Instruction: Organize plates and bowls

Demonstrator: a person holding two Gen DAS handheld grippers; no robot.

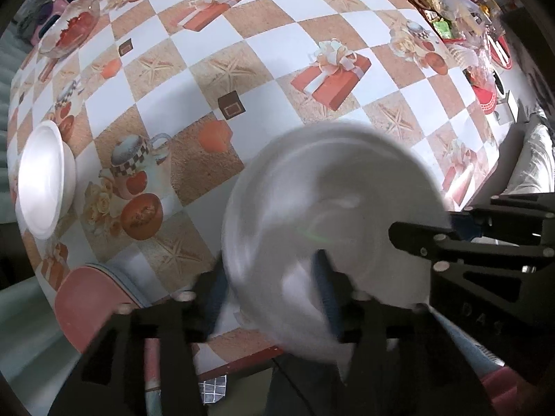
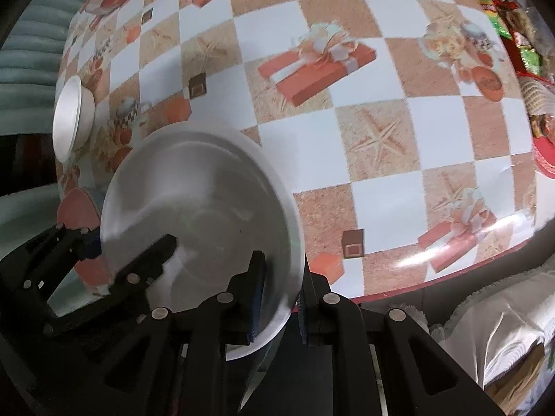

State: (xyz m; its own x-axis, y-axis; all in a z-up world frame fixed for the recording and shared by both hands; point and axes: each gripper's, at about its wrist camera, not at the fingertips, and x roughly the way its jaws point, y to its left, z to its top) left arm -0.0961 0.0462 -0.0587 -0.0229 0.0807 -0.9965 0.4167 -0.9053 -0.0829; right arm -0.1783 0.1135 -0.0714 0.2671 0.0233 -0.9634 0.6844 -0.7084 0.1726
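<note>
Both claws pinch one white bowl [image 2: 201, 215] by its rim, left gripper [image 1: 274, 291] and right gripper [image 2: 281, 294] on opposite sides. It hangs tilted above the checkered table [image 2: 374, 79]. Another bowl [image 1: 45, 180] sits far left.

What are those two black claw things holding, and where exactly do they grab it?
Both hold one large white round bowl by its rim: the right tool pinches the near edge, the left tool straddles the opposite edge.

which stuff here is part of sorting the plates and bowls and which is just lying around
Job:
white plate, gripped by both grippers (left, right)
white bowl
pink plate
glass bowl

Lying about:
snack packets
red basket
</note>
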